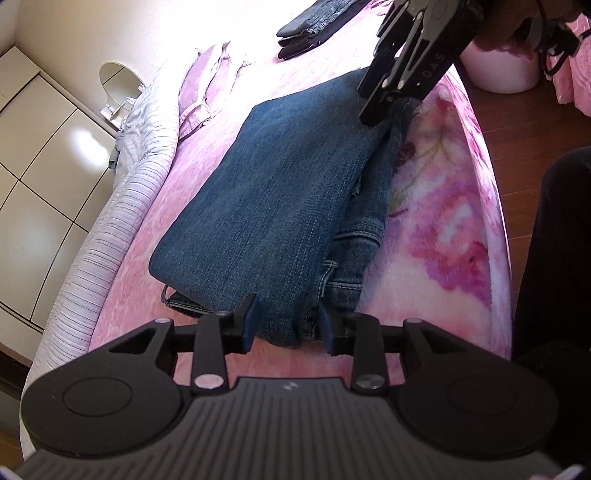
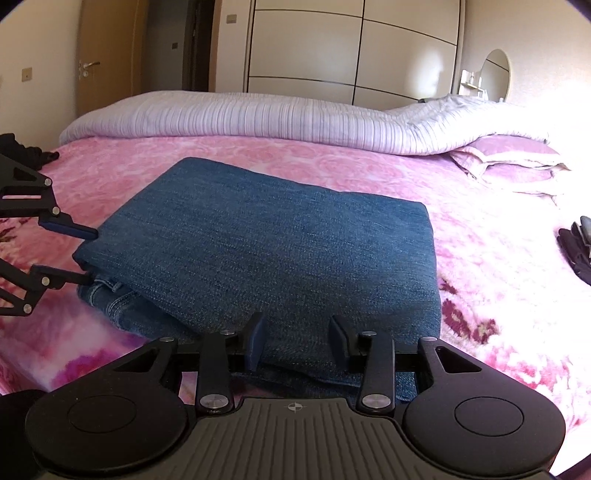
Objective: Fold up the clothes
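One folded jeans point(image 1: 273, 192), one dark garment point(image 1: 314, 22), two pillows point(image 2: 509, 162).

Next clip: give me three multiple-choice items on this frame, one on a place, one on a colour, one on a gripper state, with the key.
1. Where do the jeans lie?
A. on the bed
B. on the floor
C. in the wardrobe

2. What colour is the blanket under them?
A. green
B. pink
C. grey

3. How does the left gripper stand?
A. shut beside the jeans
B. open with the jeans' edge between its fingers
C. out of view

Key:
1 A, the jeans rest folded on the bed.
2 B, pink floral pile surrounds the denim.
3 B, both wrist views show spread fingers at the denim edge.
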Action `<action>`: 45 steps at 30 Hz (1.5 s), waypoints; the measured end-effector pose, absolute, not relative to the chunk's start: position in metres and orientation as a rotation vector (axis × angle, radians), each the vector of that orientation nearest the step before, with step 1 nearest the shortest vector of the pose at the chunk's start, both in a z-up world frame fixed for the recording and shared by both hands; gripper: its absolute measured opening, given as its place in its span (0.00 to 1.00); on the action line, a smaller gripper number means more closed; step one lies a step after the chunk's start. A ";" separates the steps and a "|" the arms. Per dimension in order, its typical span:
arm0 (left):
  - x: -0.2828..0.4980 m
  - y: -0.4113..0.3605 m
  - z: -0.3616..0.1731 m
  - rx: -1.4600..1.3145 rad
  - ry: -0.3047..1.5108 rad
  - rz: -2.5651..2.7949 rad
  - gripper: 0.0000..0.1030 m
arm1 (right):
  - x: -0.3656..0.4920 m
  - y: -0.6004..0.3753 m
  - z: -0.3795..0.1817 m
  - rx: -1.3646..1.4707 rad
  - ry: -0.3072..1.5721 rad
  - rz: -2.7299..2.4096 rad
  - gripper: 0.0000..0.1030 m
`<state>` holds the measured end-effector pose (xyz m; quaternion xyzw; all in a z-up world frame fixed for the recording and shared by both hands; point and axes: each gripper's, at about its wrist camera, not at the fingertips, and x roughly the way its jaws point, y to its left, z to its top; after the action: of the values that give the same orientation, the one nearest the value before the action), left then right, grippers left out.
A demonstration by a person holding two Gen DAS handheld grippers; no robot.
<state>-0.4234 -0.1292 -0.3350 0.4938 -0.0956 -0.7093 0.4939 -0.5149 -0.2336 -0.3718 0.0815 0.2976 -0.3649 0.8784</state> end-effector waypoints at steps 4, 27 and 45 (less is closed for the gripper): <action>-0.425 -0.127 -0.336 1.202 -0.243 -1.713 0.28 | -0.518 -0.229 -0.369 0.149 0.646 -0.753 0.41; -0.290 -0.239 -0.290 0.421 0.610 -1.729 0.28 | -0.446 -0.292 -0.314 0.085 0.613 -0.569 0.46; -0.212 -0.277 -0.332 0.108 1.040 -1.683 0.01 | -0.330 -0.341 -0.367 0.105 0.731 -0.400 0.46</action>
<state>-0.2121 -0.2769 -0.3317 0.0456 0.4390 -0.7106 0.5480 -0.3301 -0.3406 -0.3668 0.0511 0.3548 -0.1943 0.9131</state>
